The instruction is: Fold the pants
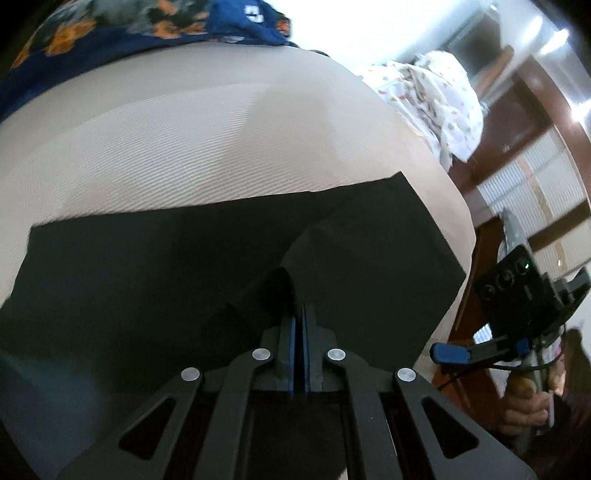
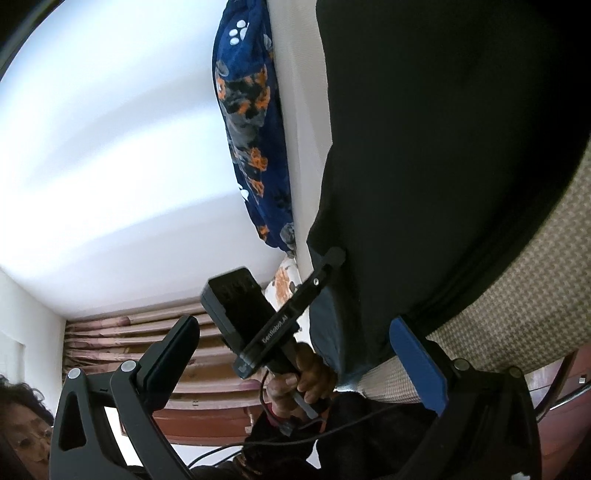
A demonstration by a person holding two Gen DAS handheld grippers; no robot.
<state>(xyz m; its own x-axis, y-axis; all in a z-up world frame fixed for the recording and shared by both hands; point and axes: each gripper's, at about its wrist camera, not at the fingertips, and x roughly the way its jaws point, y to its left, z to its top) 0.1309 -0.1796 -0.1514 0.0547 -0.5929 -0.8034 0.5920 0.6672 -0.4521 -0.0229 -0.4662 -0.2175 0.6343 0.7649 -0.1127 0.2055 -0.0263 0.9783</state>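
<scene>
Left tongs (image 1: 298,314) pinched on black pants (image 1: 184,266), right tongs (image 2: 295,354) wide beside them

Strongly bowed by the fisheye lenses in both views, with straight edges curving toward dark, vignetted corners and the far patterned navy fleece blanket (image 1: 110,29) smeared soft near the rim of the left wrist view. Lit by bright daylight that burns out the white wall (image 2: 110,147) and glares off the louvred wooden cabinet doors (image 1: 535,177), leaving the ribbed beige mattress cover (image 1: 184,140) evenly bright with only a faint soft shadow. So underexposed on the black fabric pants (image 1: 184,266) that folds barely read, and dim and slightly blurred on the near black links of the left hand-held gripper (image 1: 298,314).
</scene>
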